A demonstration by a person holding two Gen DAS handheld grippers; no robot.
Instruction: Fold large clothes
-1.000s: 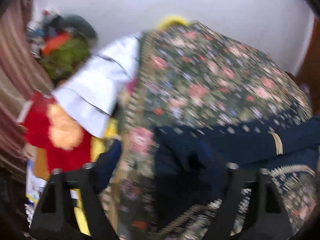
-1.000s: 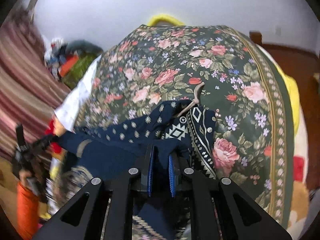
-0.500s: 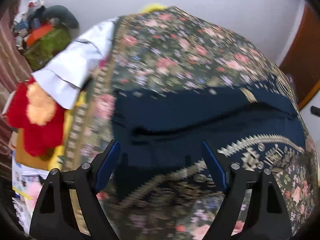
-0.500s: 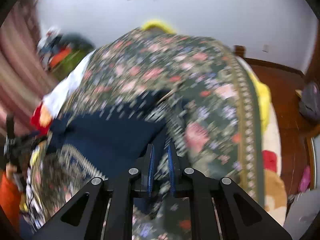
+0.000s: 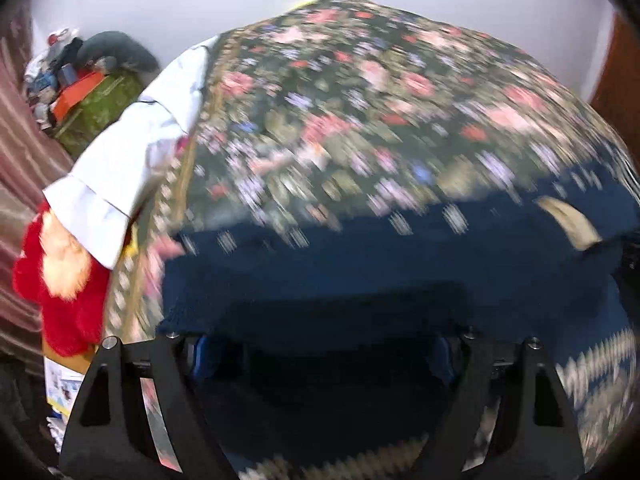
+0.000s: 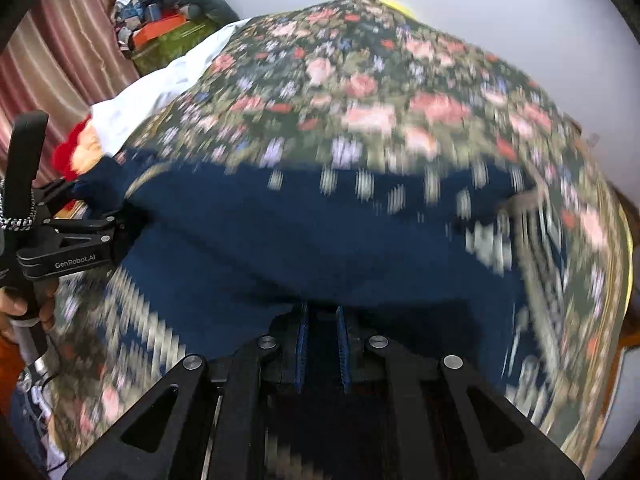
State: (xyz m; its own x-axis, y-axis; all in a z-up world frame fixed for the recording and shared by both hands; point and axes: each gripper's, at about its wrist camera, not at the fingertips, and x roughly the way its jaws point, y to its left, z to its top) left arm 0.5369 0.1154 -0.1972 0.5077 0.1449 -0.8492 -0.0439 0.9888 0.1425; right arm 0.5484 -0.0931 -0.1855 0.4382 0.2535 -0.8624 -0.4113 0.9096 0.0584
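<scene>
A large navy garment (image 5: 360, 264) with white dots and a patterned border lies spread across the near part of a floral bedspread (image 5: 360, 112); it also shows in the right wrist view (image 6: 320, 240). My left gripper (image 5: 320, 360) is open, its fingers wide apart with the cloth draped over them. In the right wrist view the left gripper (image 6: 80, 236) sits at the garment's left end. My right gripper (image 6: 320, 344) is shut on the navy garment's near edge. Both views are motion-blurred.
A white cloth (image 5: 132, 152) and a red plush toy (image 5: 60, 272) hang at the bed's left edge. A heap of bags and boxes (image 5: 88, 84) stands by the striped curtain (image 6: 60, 60). A white wall is behind the bed.
The garment went from bunched to stretched wide across the bed. My left gripper moved in over its left end; my right gripper stayed shut on the cloth and pulled it right.
</scene>
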